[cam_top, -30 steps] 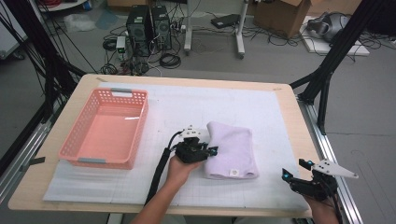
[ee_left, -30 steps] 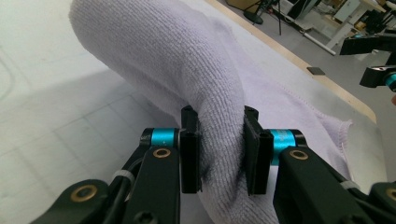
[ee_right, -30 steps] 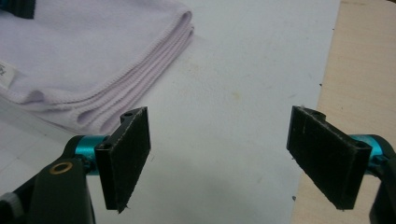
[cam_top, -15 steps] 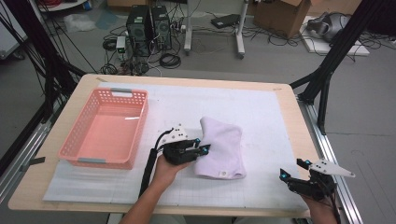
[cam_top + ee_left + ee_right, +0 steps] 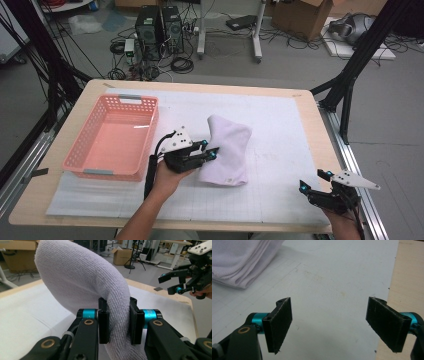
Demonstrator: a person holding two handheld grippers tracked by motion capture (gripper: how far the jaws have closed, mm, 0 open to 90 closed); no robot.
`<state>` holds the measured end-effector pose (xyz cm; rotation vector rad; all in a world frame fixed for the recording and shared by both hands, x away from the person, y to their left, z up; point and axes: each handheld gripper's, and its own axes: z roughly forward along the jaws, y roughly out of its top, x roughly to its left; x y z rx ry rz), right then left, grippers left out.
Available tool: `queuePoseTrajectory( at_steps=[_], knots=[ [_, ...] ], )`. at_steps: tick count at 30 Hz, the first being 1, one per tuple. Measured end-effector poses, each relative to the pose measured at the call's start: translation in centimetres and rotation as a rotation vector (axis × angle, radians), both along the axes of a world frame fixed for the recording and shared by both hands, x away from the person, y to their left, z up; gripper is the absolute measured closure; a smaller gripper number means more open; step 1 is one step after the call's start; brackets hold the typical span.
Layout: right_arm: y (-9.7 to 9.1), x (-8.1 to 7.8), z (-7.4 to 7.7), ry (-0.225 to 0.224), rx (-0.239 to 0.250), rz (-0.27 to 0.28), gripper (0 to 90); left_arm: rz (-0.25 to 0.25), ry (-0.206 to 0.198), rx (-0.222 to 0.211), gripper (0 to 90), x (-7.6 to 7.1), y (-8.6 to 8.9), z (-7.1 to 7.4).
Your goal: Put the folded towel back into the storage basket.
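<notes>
The towel point(image 5: 82, 285) is soft, looped white cloth; beside it, the basket point(image 5: 113, 136) is pink latticed plastic, on a matt wooden table point(image 5: 320, 130).

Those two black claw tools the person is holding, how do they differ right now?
The left gripper has its jaws shut on the towel, lifting one edge; the right gripper has its jaws wide apart and holds nothing. The left works mid-table beside the basket; the right sits at the table's near right corner, apart from the towel. Both have black jaws with blue fittings.
</notes>
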<state>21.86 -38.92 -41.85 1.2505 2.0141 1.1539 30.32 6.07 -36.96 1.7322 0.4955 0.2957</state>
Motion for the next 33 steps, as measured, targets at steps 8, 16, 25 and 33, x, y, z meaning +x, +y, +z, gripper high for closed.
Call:
queuePoseTrajectory(
  at_steps=[8,16,25,33],
  knots=[
    [0.0,0.0,0.0,-0.005,0.008,-0.001,20.1,0.004,-0.051,-0.017,74.6,0.0,1.7,2.1],
    [0.0,0.1,0.0,-0.001,0.009,-0.002,20.1,0.014,-0.077,-0.027,74.6,0.2,4.1,4.0],
    [0.2,0.2,0.1,-0.008,0.017,-0.003,19.8,0.043,-0.090,-0.031,74.5,0.6,7.4,5.6],
    [0.5,0.4,0.1,-0.008,0.016,0.000,19.7,0.070,-0.105,-0.057,74.5,0.9,10.0,6.4]
  ],
)
